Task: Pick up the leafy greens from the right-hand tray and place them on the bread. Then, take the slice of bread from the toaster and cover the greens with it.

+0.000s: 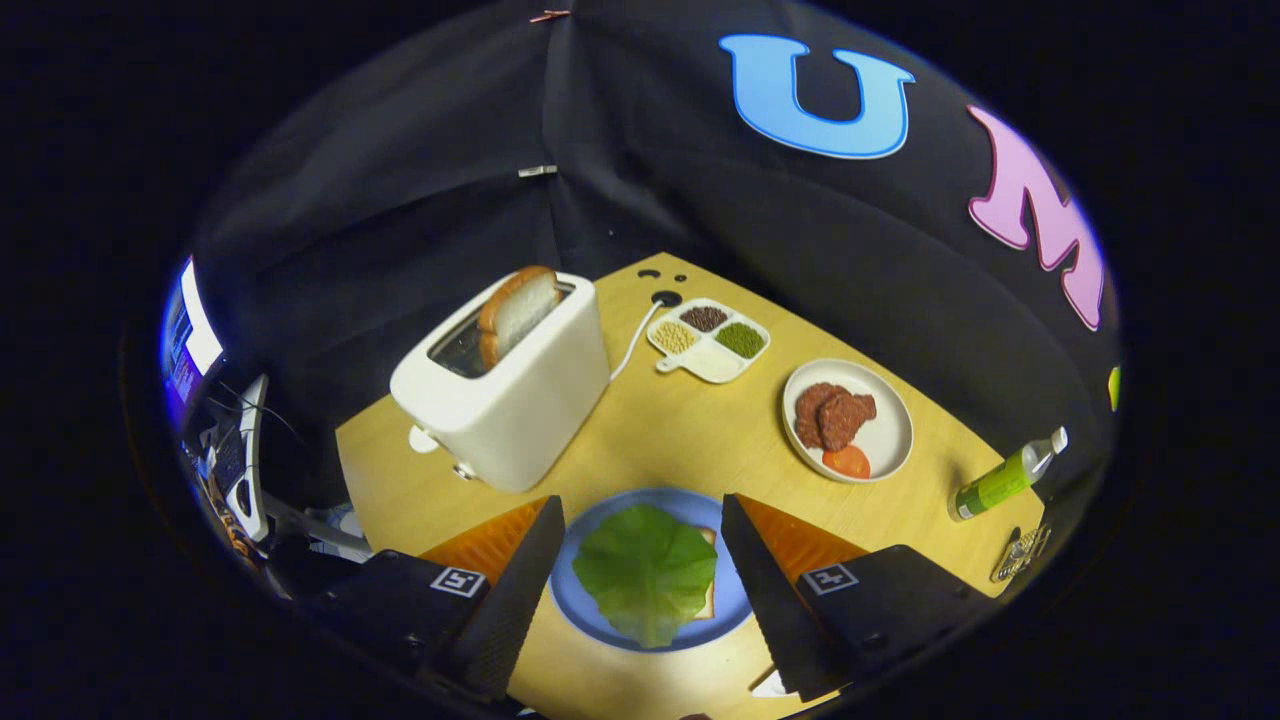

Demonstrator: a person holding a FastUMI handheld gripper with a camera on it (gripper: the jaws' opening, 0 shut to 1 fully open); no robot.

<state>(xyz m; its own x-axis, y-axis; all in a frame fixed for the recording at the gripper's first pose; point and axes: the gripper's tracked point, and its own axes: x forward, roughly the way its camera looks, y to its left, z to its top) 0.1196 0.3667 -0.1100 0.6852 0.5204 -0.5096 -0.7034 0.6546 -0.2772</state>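
The gripper [640, 520] is spread wide, holding nothing. Between its fingers the leaf [645, 572] lies flat on bread [711, 590] on a blue plate [600, 620]. Beyond, a slice [516, 312] stands upright in the toaster [515, 390].

Bread slice [709, 590]: mostly hidden under lettuce leaf [645, 572]. Blue plate [735, 600]: sides hidden by spread gripper [640, 560] fingers. Toaster [505, 385]: slice [517, 312] half sunk in slot.

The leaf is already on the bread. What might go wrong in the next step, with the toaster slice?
The slice sits deep in the toaster, so the open gripper may grip only its top crust and drop it. Pulling might also tip or drag the toaster. The leaf lies loose on the blue plate; a careless landing may shift it.
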